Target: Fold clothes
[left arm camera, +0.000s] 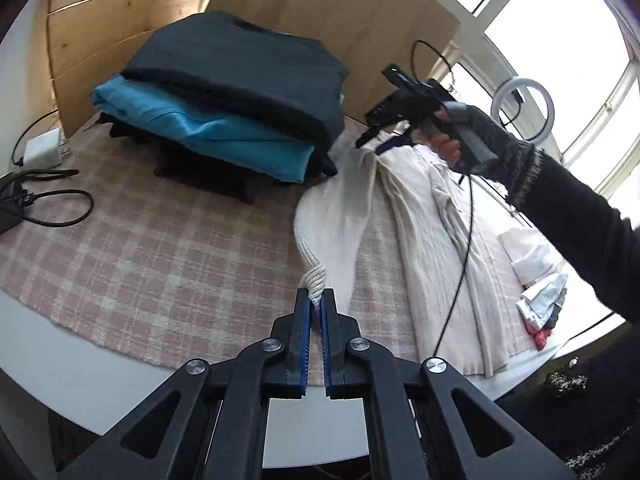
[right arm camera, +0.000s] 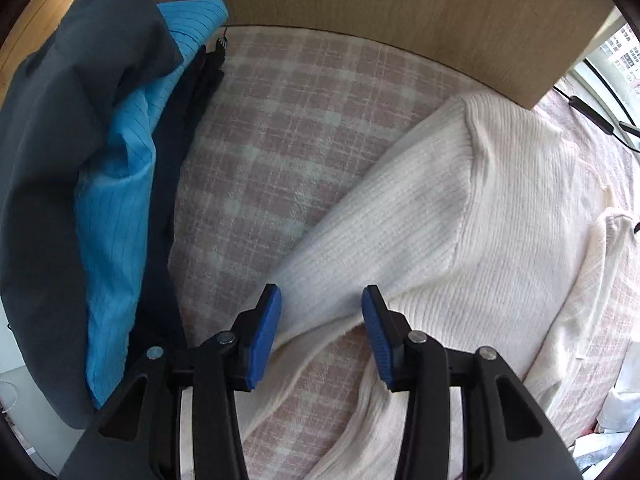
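A cream ribbed sweater (left arm camera: 420,220) lies spread on a pink plaid blanket (left arm camera: 160,248). My left gripper (left arm camera: 316,296) is shut on the sleeve's cuff (left arm camera: 314,280), which is bunched between the blue pads and lifted off the blanket. The sleeve stretches from there back toward the sweater's shoulder. In the left wrist view a gloved hand holds my right gripper (left arm camera: 374,145) over that shoulder end. In the right wrist view the right gripper (right arm camera: 321,294) points down with its jaws apart. It hovers over the upper sleeve (right arm camera: 340,248) with nothing pinched between its pads.
A stack of folded clothes (left arm camera: 240,92), dark grey over bright blue over black, sits at the blanket's far left (right arm camera: 80,160). A wooden board (left arm camera: 320,12) stands behind. A charger and cables (left arm camera: 42,150) lie at the left, and small crumpled garments (left arm camera: 540,296) at the right edge.
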The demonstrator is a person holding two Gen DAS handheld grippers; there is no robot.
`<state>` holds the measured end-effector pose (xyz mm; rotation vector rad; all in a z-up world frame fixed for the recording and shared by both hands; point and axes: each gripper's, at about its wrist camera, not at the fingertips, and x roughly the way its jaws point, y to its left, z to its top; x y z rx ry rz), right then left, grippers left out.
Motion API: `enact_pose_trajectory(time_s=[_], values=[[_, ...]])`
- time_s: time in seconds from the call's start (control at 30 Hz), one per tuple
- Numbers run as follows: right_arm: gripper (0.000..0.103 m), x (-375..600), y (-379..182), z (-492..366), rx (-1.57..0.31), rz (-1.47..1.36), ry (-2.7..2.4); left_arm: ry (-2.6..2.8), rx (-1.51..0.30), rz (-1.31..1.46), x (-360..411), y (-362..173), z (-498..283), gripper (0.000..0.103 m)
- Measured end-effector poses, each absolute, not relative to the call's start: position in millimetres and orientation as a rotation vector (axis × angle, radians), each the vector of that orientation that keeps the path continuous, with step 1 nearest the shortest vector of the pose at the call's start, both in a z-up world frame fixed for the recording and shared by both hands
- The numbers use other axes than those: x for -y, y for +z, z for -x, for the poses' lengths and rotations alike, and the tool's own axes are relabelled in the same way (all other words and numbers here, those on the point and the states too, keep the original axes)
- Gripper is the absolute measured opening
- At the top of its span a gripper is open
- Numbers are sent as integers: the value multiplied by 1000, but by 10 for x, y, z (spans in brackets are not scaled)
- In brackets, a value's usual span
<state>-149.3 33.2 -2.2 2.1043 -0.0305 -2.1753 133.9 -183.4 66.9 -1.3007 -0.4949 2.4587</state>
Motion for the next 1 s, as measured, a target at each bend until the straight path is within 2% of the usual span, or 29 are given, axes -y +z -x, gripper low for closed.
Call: enact_pose_trajectory(time_s=[0.2,0.23,0.27,0.3,0.5,0.57,0.67,0.73,0.8,0.87,0.9,0.93,1.0], values=[[39,-560,-88,1106,378,-2101,-2136,2473,449,1320,1853,671,-1308,4],[27,-575,-132,1099,394,-2105,-2136,2475,437,1315,1848,701,-1300,4],[10,-589,-177,1091,409,-2109,-2136,2481,426,1311,1850,727,-1292,4],[6,-615,-224,1079,450,-2107,-2120,2488,415,1307,1853,751,-1282,4],[5,-1168,-108,707,780,-1965,-2066,2519,446,1265,1953,989,-1371,4],[6,-1367,-11,633,699,-1981,-2128,2487,466,1248,1916,1060,-1474,4],[8,-1459,16,606,385,-2133,-2139,2366,479,1292,1699,939,-1529,4],[10,-1482,144,625,363,-2136,-2160,2336,421,1343,1563,817,-1535,4],[14,-1380,425,690,234,-2045,-2272,2307,440,1364,1500,717,-1517,4],[30,-1140,580,944,58,-1975,-2352,2303,448,1353,1494,724,-1528,4],[42,-1064,626,1053,10,-1961,-2330,2306,443,1344,1488,735,-1532,4],[47,-971,597,1233,-8,-1970,-2285,2307,443,1335,1487,748,-1541,4],[47,-691,388,1501,-76,-2047,-2253,2309,438,1322,1484,767,-1555,4]])
